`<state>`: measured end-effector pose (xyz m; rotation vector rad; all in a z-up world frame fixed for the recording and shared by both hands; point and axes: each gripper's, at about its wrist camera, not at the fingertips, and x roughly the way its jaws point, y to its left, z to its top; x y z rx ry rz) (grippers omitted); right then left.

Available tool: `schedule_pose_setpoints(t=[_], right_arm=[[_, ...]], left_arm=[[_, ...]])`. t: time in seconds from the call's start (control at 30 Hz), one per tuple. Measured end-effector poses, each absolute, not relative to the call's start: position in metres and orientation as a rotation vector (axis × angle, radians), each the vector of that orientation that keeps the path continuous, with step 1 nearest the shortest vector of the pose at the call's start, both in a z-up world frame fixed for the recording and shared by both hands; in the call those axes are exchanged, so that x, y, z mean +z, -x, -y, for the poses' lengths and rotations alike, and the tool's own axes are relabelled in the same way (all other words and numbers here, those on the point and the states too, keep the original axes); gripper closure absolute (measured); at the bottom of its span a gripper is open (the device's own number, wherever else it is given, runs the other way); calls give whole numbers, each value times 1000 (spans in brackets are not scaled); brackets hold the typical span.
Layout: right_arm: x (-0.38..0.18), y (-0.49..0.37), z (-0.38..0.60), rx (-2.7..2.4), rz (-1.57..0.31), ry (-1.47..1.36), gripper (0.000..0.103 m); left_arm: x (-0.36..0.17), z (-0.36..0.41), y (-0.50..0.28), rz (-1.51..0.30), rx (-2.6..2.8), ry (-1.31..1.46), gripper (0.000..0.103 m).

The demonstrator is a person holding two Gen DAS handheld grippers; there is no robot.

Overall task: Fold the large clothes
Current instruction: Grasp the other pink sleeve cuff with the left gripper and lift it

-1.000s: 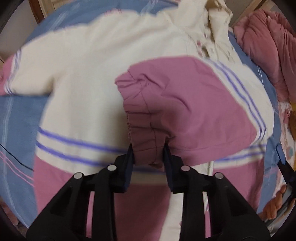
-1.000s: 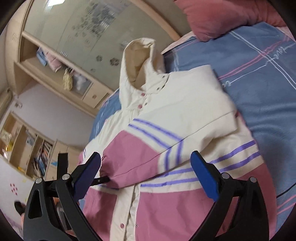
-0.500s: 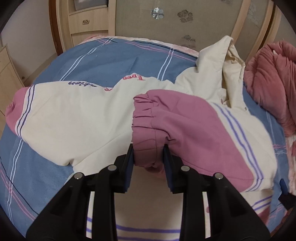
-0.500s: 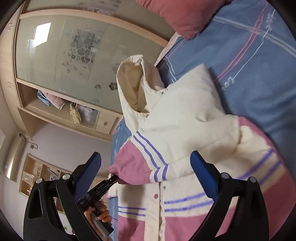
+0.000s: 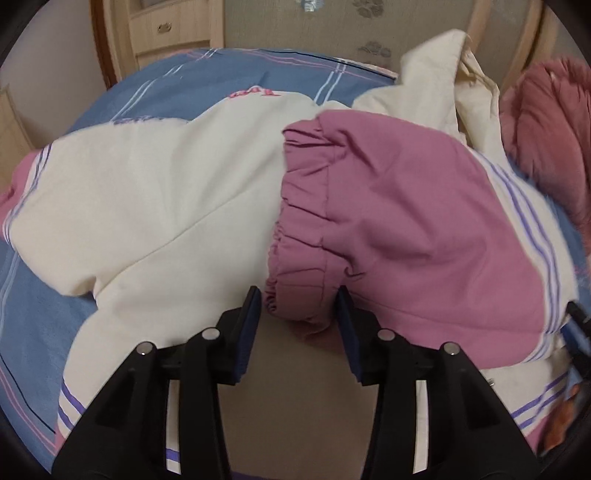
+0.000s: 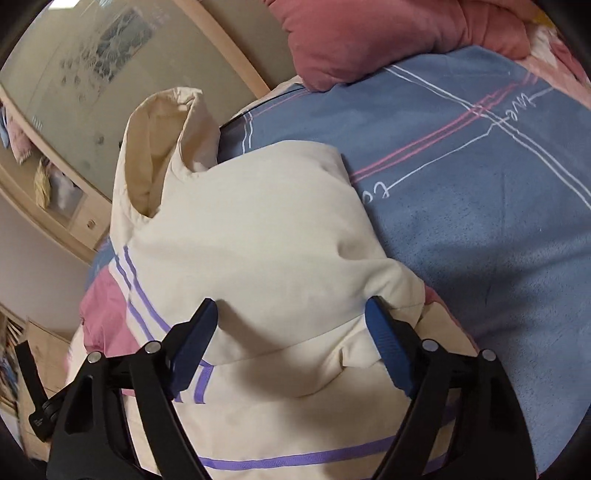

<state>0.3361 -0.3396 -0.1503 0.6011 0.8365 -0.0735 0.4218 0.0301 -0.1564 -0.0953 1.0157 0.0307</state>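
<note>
A cream, pink and purple-striped hooded jacket (image 5: 166,206) lies on the bed. Its pink sleeve cuff (image 5: 303,258) is folded across the cream chest and sits between the fingers of my left gripper (image 5: 297,306). Those jaws are opening, and a thin gap shows beside the left pad. In the right wrist view the other cream sleeve (image 6: 277,240) is folded over the body below the hood (image 6: 159,147). My right gripper (image 6: 290,306) hangs wide over that fold. Its jaws are closing, with cream fabric between them and no pad pressing.
The blue bedsheet (image 6: 480,184) with pink and white lines spreads to the right of the jacket. A pink quilt (image 6: 369,33) is bunched at the head of the bed. A wooden wardrobe (image 5: 177,29) with frosted doors stands behind.
The left gripper lowered the pink cuff onto the jacket's chest and its jaws widened off it. The right gripper came down close over the folded cream sleeve and its jaws narrowed slightly.
</note>
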Motion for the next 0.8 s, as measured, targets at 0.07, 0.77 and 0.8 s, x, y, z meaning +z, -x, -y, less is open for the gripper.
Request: schedule_pose_setpoints(t=[0.07, 0.77, 0.8], right_arm=[[-145, -330, 338, -72, -805, -587, 20], [-153, -328, 290, -9, -756, -381, 20], [-158, -332, 286, -21, -778, -350, 20]], left_arm=[[-145, -29, -415, -997, 27, 75, 60], [-161, -55, -423, -935, -25, 277, 51], [-165, -53, -423, -926, -23, 260, 51]])
